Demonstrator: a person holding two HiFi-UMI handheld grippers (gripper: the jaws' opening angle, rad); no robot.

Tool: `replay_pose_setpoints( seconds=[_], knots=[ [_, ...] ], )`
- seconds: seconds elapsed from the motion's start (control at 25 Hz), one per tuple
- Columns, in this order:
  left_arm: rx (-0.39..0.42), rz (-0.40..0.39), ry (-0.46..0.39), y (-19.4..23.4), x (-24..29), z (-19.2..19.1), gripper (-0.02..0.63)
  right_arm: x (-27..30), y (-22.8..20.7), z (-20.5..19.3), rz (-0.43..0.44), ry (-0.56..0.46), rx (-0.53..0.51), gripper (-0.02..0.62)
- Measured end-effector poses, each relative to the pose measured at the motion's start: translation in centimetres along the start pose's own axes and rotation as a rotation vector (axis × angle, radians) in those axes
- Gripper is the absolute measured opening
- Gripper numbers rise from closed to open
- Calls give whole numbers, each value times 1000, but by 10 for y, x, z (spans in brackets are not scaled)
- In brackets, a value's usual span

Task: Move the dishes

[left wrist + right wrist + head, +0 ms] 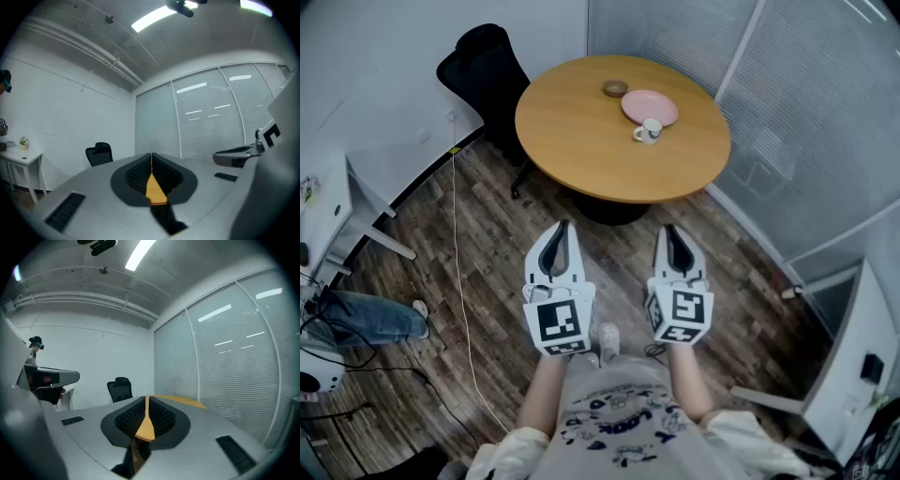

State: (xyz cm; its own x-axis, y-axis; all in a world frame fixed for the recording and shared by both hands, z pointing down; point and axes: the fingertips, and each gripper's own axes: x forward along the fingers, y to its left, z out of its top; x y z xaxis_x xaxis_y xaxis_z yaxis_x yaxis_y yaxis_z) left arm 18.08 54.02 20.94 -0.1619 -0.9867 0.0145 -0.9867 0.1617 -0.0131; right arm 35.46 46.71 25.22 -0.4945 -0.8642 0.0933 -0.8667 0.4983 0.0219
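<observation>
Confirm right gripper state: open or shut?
Shut. In the right gripper view, the right gripper has its jaws pressed together along one seam, with nothing between them.

Head camera is looking steeply down over the left gripper (pixel 562 227) and right gripper (pixel 667 230); their cameras are facing level along the jaws, all three sharing the black chair (pixel 483 66).

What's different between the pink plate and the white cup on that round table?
The plate is pink, the cup white. The plate lies flat and wide; the cup stands taller and narrower, with a handle. Both sit on the wooden table, close together.
</observation>
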Motion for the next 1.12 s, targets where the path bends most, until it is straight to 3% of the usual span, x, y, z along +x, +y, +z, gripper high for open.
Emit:
replay_pose_setpoints(
  seconds=[0.2,0.72,1.12],
  knots=[
    [38,-4,10,0,10,-5,8,9,-6,0,2,0,-4,25],
    [-7,26,10,2,59,-6,8,60,-28,0,10,-9,23,25],
    [27,43,28,3,96,-16,8,96,-59,-7,17,18,21,26]
  ],
)
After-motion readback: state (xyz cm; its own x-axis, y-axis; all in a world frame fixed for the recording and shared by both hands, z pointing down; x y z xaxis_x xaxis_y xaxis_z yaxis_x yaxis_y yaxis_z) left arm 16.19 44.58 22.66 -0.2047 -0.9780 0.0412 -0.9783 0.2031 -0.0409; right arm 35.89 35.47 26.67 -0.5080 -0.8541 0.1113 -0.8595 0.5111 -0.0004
